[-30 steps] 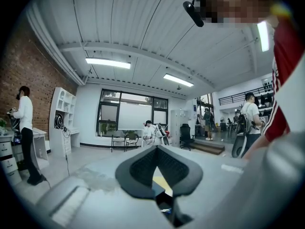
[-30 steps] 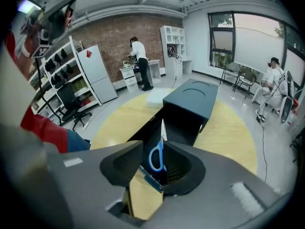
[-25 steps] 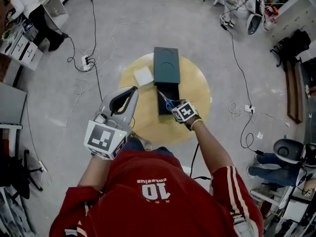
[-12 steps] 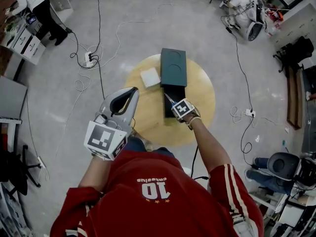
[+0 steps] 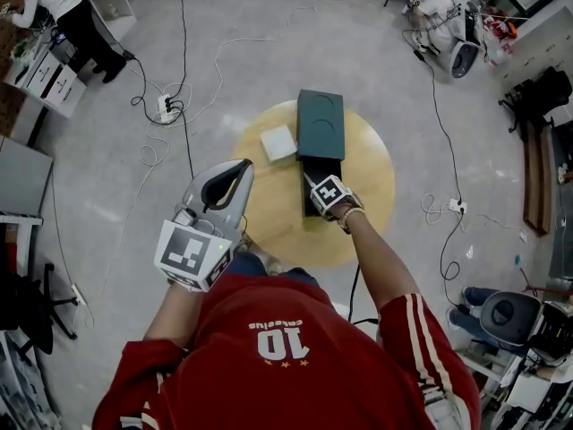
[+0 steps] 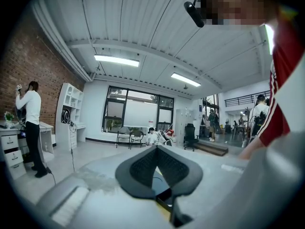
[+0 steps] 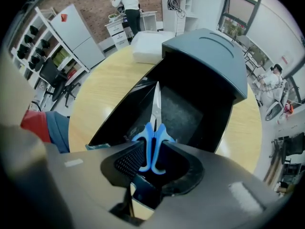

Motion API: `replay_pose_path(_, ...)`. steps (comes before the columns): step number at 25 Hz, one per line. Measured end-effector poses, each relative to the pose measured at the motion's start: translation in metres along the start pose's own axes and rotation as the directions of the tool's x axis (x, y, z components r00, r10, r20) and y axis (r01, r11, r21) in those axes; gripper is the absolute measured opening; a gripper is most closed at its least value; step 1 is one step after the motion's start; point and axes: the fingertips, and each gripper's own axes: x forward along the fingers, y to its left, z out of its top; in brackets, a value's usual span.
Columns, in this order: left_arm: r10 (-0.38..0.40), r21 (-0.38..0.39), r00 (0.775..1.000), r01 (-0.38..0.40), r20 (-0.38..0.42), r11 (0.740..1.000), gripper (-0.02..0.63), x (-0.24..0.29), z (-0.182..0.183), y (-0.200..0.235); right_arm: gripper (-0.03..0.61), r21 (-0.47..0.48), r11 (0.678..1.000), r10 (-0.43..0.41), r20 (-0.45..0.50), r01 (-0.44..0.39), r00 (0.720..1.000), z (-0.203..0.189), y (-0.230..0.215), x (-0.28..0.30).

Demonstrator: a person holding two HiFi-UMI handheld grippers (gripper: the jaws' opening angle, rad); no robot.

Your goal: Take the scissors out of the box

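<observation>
Off to the left, the left hand-held gripper [image 6: 155,149] is closed tip to tip on nothing. Straight under the right hand-held gripper [image 7: 153,147] the scissors [image 7: 155,127] lie flat in the open box [image 7: 119,118]. They look light, stiff and slick along the blades, so the blue handles seem the place to pinch. Its jaws have just been narrowing and stand apart astride those handles, with no clear press on them.

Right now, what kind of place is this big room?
Probably an open office or workshop, maybe a lab: a brick wall beside white shelves, an office chair, and a power strip with cables on the grey floor near a round wooden table.
</observation>
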Motion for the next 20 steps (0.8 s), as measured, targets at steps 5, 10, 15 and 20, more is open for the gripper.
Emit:
replay_pose_path(5, 0.017, -0.006, 1.000, -0.017, -0.002, 1.000, 0.003, -0.005, -0.001, 0.002, 0.097, 0.016, 0.999, 0.028, -0.003, -0.028, 1.000, -0.003, 0.000, -0.002)
replay_pose_path(10, 0.016, -0.003, 1.000, -0.016, 0.002, 1.000, 0.003, -0.009, -0.001, 0.004, 0.091, 0.089, 0.994, 0.066, 0.043, -0.069, 0.997, 0.000, 0.002, -0.004)
replay_pose_path(15, 0.005, 0.002, 1.000, -0.005, 0.006, 1.000, 0.003, -0.008, 0.005, -0.005, 0.089, 0.130, 0.989, 0.052, 0.104, -0.065, 0.993, 0.002, -0.001, -0.018)
replay_pose_path(20, -0.004, 0.013, 1.000, 0.004, 0.013, 1.000, 0.003, -0.011, 0.008, -0.017, 0.087, 0.145, 0.988, 0.030, 0.150, -0.052, 0.988, -0.001, -0.004, -0.030)
